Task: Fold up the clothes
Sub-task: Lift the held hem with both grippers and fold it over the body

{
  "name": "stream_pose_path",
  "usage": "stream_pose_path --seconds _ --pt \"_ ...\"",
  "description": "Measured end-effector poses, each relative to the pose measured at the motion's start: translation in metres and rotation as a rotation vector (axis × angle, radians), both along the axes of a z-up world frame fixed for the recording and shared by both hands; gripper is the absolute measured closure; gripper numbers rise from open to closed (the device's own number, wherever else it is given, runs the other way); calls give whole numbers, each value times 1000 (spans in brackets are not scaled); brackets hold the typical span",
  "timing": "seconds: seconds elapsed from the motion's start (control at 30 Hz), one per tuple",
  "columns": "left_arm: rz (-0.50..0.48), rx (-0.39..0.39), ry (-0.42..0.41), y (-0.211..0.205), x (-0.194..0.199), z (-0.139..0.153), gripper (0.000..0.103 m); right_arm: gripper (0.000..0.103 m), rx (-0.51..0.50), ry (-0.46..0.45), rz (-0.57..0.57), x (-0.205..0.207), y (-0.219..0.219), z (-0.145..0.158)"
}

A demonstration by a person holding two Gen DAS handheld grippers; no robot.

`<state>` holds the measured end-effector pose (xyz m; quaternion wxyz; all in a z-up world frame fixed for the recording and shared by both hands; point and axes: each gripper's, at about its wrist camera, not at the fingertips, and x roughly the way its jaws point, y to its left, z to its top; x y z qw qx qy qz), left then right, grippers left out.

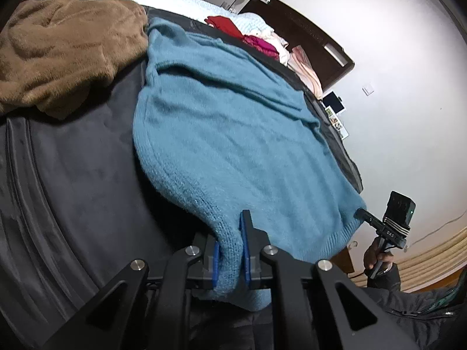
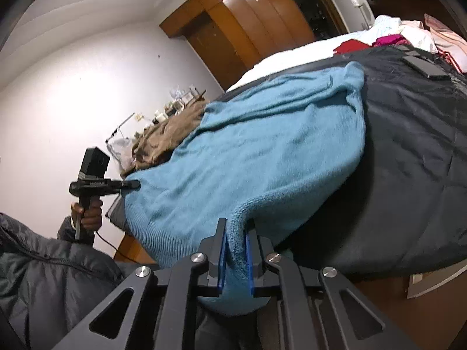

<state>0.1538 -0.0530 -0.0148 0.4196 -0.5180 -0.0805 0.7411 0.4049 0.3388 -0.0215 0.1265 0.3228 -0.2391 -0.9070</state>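
Note:
A teal knitted sweater point(image 1: 233, 122) lies spread across the dark grey bed cover point(image 1: 87, 175). In the left wrist view my left gripper point(image 1: 232, 242) is shut on one near hem corner, with knit bunched between the blue pads. My right gripper point(image 1: 363, 213) pinches the other hem corner further right, a hand below on its handle. From the right wrist camera, the right gripper point(image 2: 236, 242) is shut on a fold of the sweater point(image 2: 262, 145), and the left gripper point(image 2: 131, 184) clamps the far hem corner. The near hem hangs slightly lifted between both grips.
A brown fleece garment point(image 1: 58, 49) is heaped on the bed to the sweater's left. Red, pink and white clothes point(image 1: 256, 38) are piled near the dark headboard point(image 1: 306, 35). A person's dark padded jacket point(image 2: 43, 277) is close by. Wooden wardrobe doors point(image 2: 248, 20) stand behind.

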Motion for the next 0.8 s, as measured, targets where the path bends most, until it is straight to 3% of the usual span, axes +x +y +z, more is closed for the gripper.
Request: stream_pose_path --seconds 0.27,0.4,0.57,0.8 --pt "51 115 91 3 -26 43 90 92 -37 112 -41 -29 15 34" --pt "79 134 112 7 -46 57 90 92 -63 157 -90 -50 33 49" --pt "132 145 82 12 -78 57 90 92 -62 182 -142 -80 51 62" --pt "161 102 59 34 -116 55 90 92 -29 174 -271 -113 79 75"
